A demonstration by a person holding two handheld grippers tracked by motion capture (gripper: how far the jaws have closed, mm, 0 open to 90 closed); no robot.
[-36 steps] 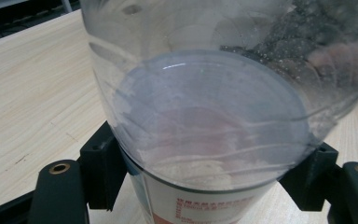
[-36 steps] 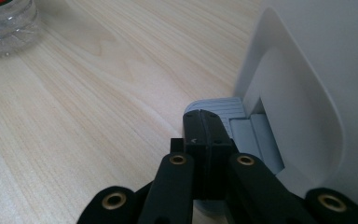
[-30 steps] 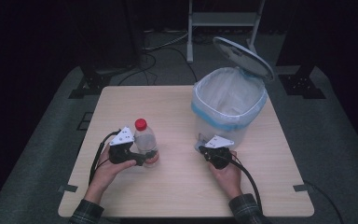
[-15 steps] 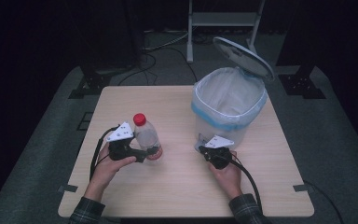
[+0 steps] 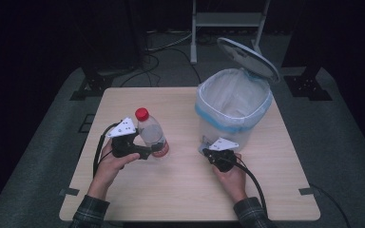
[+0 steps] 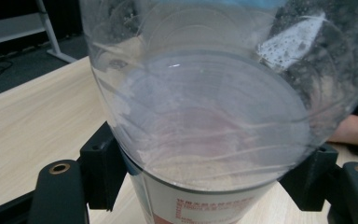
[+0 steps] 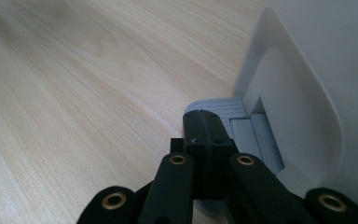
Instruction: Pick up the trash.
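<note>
While clamped, bottle point(image 6: 205, 140) top cut off — label blurred.

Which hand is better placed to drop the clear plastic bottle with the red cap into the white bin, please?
The left. Its left gripper is shut on the clear plastic bottle with the red cap, probably ready to carry. The right gripper, jaws shut, presses the grey pedal of the white lined bin, whose lid stands open.

bottle point(image 5: 151, 134) left on table point(image 5: 180, 190), bin point(image 5: 233, 111) right, open lid point(image 5: 248, 59) behind bin.
</note>
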